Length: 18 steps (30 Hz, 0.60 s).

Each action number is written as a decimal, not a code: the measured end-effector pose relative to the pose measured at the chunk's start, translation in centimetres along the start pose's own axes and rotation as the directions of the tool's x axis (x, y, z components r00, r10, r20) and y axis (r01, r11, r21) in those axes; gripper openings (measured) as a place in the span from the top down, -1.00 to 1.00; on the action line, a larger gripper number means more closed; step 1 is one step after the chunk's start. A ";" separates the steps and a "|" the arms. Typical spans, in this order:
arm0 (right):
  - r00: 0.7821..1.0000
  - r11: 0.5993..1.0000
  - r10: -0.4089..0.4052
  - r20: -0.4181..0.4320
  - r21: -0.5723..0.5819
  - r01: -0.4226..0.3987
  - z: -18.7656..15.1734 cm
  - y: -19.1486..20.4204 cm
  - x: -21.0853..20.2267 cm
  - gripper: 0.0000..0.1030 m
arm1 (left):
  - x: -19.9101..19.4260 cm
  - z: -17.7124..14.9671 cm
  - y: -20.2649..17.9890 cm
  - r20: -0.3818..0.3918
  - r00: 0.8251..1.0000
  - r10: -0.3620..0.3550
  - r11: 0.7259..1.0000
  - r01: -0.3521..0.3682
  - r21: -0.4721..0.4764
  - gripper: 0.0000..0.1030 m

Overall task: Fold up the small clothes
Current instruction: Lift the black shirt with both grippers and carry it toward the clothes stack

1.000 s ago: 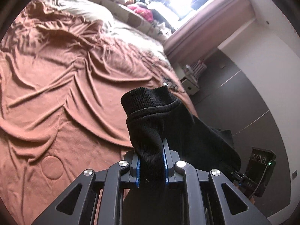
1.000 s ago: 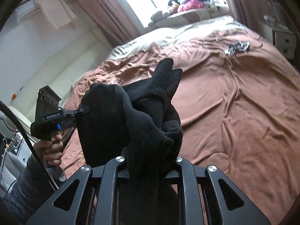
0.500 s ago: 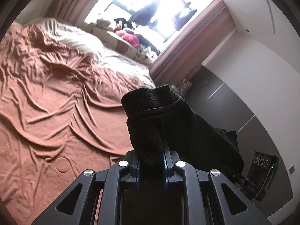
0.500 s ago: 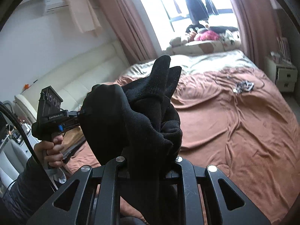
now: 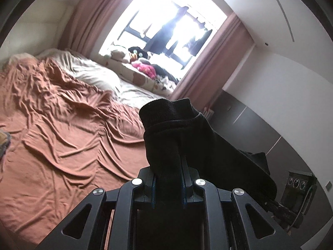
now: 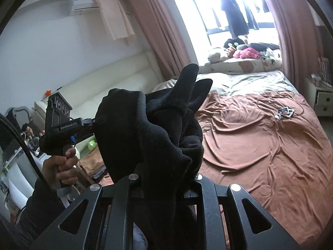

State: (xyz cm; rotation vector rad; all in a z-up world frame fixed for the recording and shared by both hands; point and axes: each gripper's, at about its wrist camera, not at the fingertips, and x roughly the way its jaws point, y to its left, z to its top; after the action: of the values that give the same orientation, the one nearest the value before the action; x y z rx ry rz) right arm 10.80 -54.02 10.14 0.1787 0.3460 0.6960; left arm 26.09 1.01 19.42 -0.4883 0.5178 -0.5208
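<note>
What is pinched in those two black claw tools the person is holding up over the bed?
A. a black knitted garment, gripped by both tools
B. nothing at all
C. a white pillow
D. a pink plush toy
A: the black knitted garment sits clamped in the left gripper, and the right gripper is shut on bunched black knit fabric too.

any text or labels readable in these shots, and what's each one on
"GenRobot.AI" – white lettering on the side of the left tongs' black body, seen from the right wrist view.
The round dials on the black panel above it: markings too small to read.
Nothing else carries readable text.
</note>
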 end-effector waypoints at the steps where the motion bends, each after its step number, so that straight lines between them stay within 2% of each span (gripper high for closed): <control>1: 1.000 1.000 0.007 -0.001 -0.008 -0.007 0.3 0.4 0.0 0.72 | -1.1 0.2 0.1 0.013 1.000 0.004 1.000 -0.004 -0.001 0.65; 12: 0.997 0.995 0.073 -0.004 -0.067 -0.074 1.8 3.0 2.0 0.72 | -8.8 2.5 2.1 0.115 0.992 0.052 0.999 -0.053 0.005 0.65; 18: 0.995 0.992 0.096 -0.025 -0.084 -0.098 2.5 3.9 4.7 0.72 | -12.4 3.5 5.3 0.158 0.984 0.087 0.996 -0.083 -0.030 0.66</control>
State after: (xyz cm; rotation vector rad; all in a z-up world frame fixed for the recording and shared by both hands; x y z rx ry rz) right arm 12.78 -48.11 12.36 0.1080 0.3290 0.8074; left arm 20.60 13.22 23.30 -0.5232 0.3897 -0.3906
